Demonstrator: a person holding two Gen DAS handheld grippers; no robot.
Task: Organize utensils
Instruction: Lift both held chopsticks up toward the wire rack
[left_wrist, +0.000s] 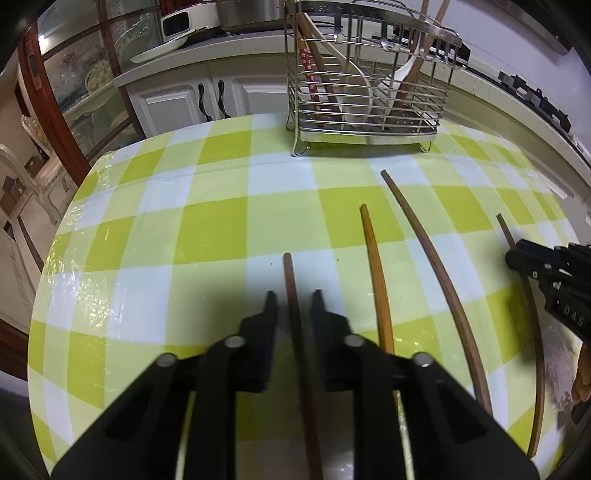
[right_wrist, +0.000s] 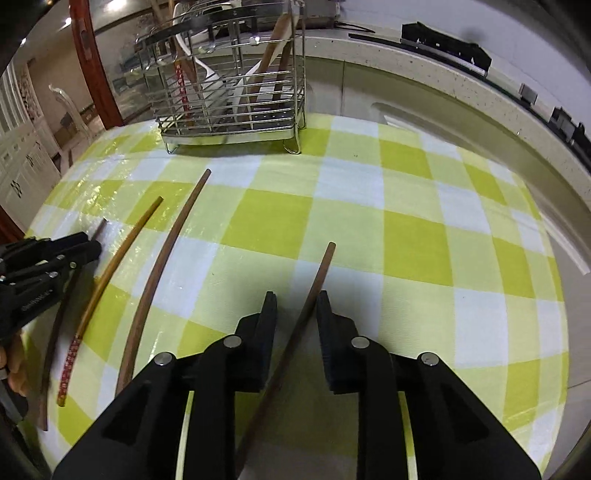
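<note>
Four chopsticks lie on the green-checked surface (left_wrist: 207, 229): a dark one (left_wrist: 293, 314) lies between the left hand-held gripper (left_wrist: 293, 301)'s nearly closed jaws, another (right_wrist: 317, 280) touches one finger of the slightly parted right hand-held gripper (right_wrist: 295, 301). Beyond stands a wire utensil rack (left_wrist: 365, 110), then white kitchen cabinets (left_wrist: 173, 103) and a countertop (right_wrist: 461, 74).

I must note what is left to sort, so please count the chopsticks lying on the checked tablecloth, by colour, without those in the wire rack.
Dark brown chopsticks: 3
Light yellow-brown chopstick with a red patterned end: 1
Total on the tablecloth: 4
</note>
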